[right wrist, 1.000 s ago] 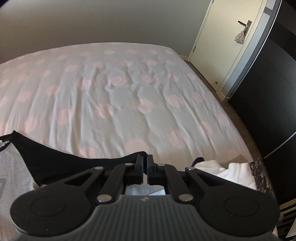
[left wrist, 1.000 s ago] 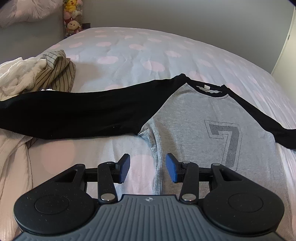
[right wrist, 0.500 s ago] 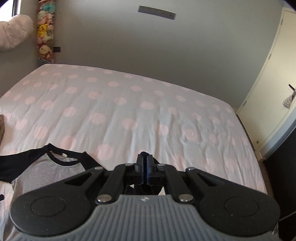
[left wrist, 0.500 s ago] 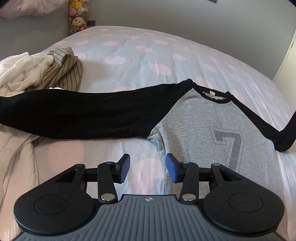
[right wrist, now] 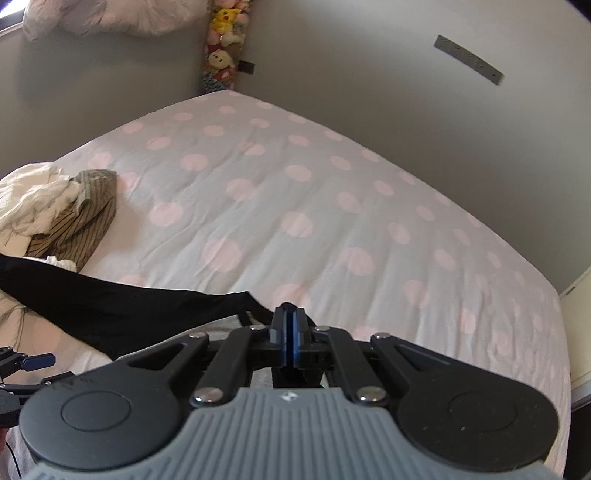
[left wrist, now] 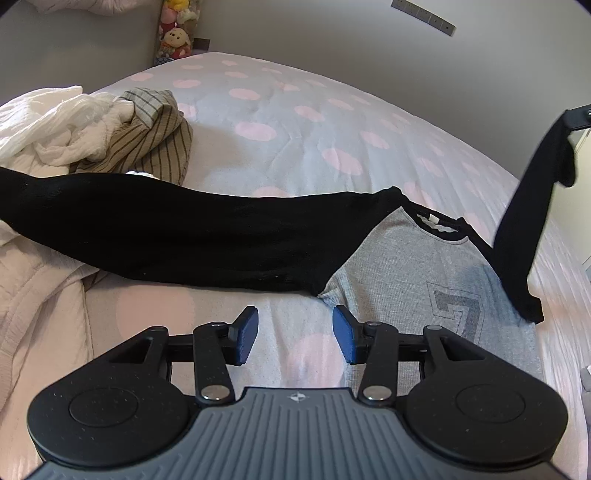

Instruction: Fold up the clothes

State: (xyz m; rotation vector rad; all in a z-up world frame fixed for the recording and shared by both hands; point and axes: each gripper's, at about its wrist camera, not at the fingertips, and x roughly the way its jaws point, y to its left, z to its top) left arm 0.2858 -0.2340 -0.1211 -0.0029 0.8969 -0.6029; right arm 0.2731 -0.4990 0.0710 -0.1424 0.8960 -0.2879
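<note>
A grey raglan shirt [left wrist: 413, 273] with black sleeves and a printed 7 lies face up on the polka-dot bed [left wrist: 295, 122]. Its left black sleeve [left wrist: 155, 229] stretches out flat to the left. My left gripper [left wrist: 293, 334] is open and empty, low over the shirt's left side near the armpit. My right gripper [right wrist: 289, 325] is shut on the right sleeve's cuff and holds that black sleeve [left wrist: 528, 229] lifted above the shirt body. In the right wrist view the black left sleeve [right wrist: 122, 310] shows below and left of the fingers.
A heap of white cloth [left wrist: 55, 133] and a striped brown garment [left wrist: 147, 144] lies at the bed's left side, under the left sleeve's end. A cream quilt [left wrist: 33, 295] lies at the near left. Stuffed toys [left wrist: 173, 33] hang in the far corner.
My right gripper has swung left and up with the right sleeve, lifting it off the bed and over the shirt body. My left gripper has drifted slightly left, still open.
</note>
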